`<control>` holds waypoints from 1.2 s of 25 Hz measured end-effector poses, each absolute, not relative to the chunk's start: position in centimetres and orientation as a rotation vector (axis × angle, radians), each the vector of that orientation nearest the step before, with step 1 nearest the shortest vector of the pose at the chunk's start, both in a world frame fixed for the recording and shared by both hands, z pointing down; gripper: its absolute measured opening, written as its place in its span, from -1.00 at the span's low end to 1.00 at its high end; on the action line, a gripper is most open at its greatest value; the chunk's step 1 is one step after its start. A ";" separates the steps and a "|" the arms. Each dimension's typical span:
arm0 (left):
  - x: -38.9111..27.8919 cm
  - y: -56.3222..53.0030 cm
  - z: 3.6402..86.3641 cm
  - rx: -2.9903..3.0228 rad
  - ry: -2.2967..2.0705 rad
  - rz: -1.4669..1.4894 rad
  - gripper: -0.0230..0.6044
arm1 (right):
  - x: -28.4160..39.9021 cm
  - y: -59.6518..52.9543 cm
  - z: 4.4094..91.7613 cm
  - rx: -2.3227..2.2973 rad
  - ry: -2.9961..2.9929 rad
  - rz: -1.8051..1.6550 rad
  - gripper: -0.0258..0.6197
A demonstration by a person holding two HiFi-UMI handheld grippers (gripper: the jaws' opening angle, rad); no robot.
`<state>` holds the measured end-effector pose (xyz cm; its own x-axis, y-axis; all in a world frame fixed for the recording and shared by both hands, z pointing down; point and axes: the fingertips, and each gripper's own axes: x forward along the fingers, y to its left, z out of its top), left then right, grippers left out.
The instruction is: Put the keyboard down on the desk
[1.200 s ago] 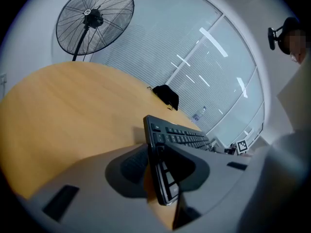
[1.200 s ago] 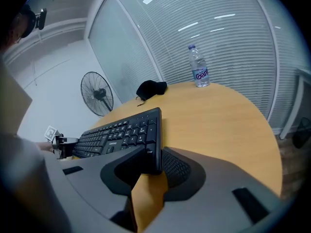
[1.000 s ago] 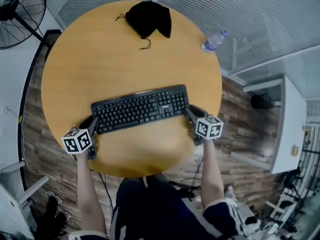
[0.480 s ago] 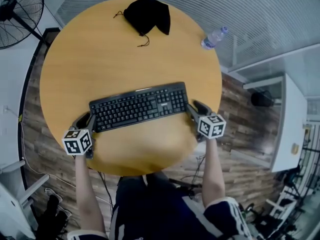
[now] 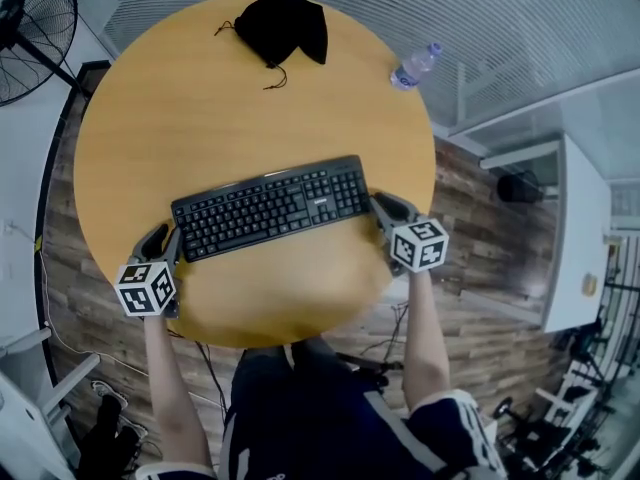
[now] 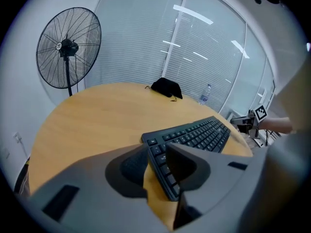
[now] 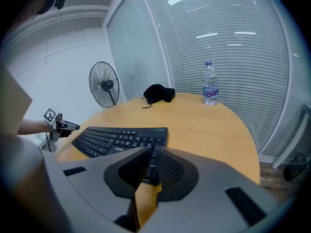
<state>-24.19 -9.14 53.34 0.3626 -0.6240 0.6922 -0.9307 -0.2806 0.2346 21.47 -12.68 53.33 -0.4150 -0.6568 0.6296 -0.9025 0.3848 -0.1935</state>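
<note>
The black keyboard (image 5: 268, 208) lies flat on the round wooden table (image 5: 250, 108). My left gripper (image 5: 165, 240) is at the keyboard's left end. Its jaws have just been opening and stand wide. In the left gripper view the keyboard (image 6: 194, 135) has its end in the gap of the left gripper (image 6: 156, 147), with bare wood between it and the left pad. My right gripper (image 5: 382, 213) is at the right end. Its jaws have just been closing to a narrow gap. In the right gripper view the keyboard (image 7: 116, 137) lies just beyond the right gripper (image 7: 152, 152), with nothing gripped.
A black pouch (image 5: 285, 28) lies at the table's far side, and a water bottle (image 5: 415, 65) stands at the far right rim. A standing fan (image 5: 30, 28) is on the floor at the left. A white cabinet (image 5: 580, 238) stands at the right. The table's near edge runs just under both grippers.
Both grippers have eased back and up from the keyboard's ends. The left jaws have spread, the right jaws have narrowed. The keyboard stays flat on the table.
</note>
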 end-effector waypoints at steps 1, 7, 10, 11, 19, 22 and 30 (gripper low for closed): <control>-24.1 -9.2 53.0 2.017 -1.344 0.636 -0.60 | 21.2 -12.7 53.1 1.338 -2.195 0.715 -0.82; -23.5 -9.8 50.1 2.087 -1.400 0.638 -0.92 | 20.0 -12.5 51.4 1.362 -2.201 0.664 -0.91; -23.2 -10.1 48.3 2.132 -1.461 0.638 -0.92 | 19.3 -12.4 49.7 1.396 -2.203 0.618 -0.91; -23.0 -10.2 47.5 2.148 -1.483 0.634 -0.92 | 19.0 -12.4 49.0 1.413 -2.209 0.596 -0.91; -19.2 -9.6 38.3 2.337 -1.649 0.521 -0.92 | 16.2 -10.9 39.7 1.549 -2.354 0.358 -0.91; -17.6 -8.8 34.5 2.409 -1.707 0.466 -0.92 | 15.4 -9.7 35.6 1.591 -2.424 0.274 -0.92; -13.9 -4.3 25.8 2.515 -1.770 0.216 -0.92 | 14.4 -5.0 25.2 1.649 -2.592 0.120 -0.92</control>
<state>-13.89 -4.32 25.77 0.3316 -0.9317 0.1480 -0.9400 -0.3397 -0.0327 14.37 -4.97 25.23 -0.4229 -0.9008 0.0987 -0.9061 0.4221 -0.0299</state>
